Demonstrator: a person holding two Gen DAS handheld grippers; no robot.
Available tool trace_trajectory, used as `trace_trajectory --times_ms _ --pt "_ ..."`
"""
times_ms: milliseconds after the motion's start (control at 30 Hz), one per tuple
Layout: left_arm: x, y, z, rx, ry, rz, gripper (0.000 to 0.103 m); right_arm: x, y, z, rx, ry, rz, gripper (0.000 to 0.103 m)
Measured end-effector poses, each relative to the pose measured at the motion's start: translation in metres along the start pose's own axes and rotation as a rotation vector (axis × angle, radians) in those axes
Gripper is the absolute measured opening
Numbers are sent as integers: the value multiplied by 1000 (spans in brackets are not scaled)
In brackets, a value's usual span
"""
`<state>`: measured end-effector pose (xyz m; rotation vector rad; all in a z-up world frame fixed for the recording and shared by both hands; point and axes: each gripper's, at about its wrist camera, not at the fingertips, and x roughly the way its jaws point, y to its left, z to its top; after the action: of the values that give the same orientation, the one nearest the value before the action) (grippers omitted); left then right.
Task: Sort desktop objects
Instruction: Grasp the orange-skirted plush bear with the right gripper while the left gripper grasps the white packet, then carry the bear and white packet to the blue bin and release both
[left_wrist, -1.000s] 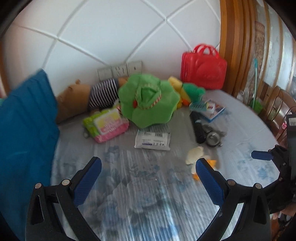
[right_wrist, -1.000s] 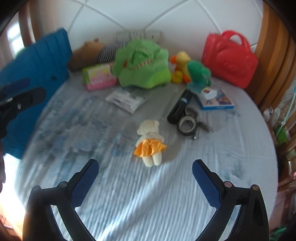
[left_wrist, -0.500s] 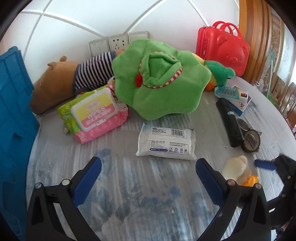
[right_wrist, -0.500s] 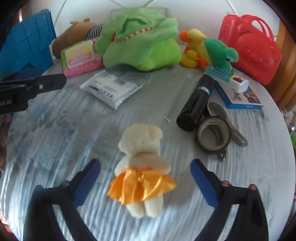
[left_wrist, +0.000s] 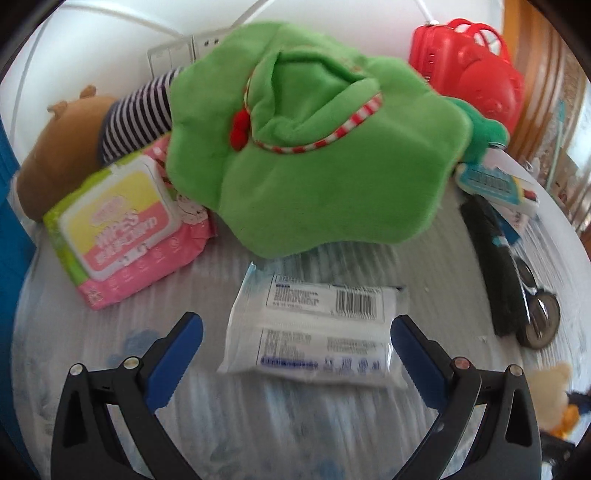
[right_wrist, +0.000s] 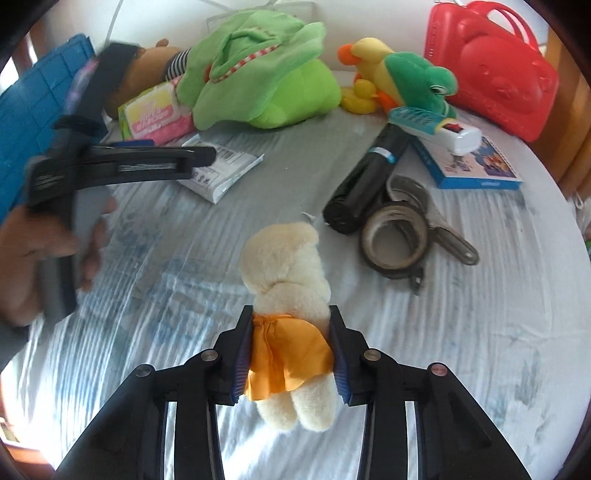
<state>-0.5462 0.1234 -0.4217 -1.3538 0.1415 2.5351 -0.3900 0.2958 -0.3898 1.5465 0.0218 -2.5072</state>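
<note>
Nearest me, the right gripper (right_wrist: 291, 350) has its fingers pinched on the waist of the small cream bear (right_wrist: 286, 269) in the orange skirt, low over the desk (right_wrist: 461, 350); I'd lift it straight and gently, since the plush gives. Further on, the left gripper (left_wrist: 295, 354) hangs spread wide around the white wipes pack (left_wrist: 317, 325), which lies flat and wants a square, low closing. Beyond, the green plush (left_wrist: 306, 158) hides much of the striped toy, and where the sorted things belong isn't shown.
</note>
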Motion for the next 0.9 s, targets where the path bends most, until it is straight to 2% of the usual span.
trace_trajectory --times_ms 100,133,200,233,267,367,567,900 --pt "17 4 6 -40 41 -22 102 -9 -4 1 5 -6 4 36" --pt "20 5 6 -55 58 -50 86 -12 -5 1 7 -8 6 36" --pt "17 6 6 -71 57 -60 70 -17 -6 0 10 -15 9 36" --pt "13 6 7 -74 46 -51 51 -20 -6 0 12 -17 11 36" --pt "8 5 8 -71 39 -45 39 -21 -6 1 13 -19 13 36" --pt "-2 1 9 -50 38 -42 27 -28 -6 3 14 -27 18 36" --pt "-34 -11 3 -15 16 -54 14 -48 -6 13 4 -55 16 36" --pt "-129 -32 2 3 -43 -45 12 -104 4 22 -47 -102 21 36"
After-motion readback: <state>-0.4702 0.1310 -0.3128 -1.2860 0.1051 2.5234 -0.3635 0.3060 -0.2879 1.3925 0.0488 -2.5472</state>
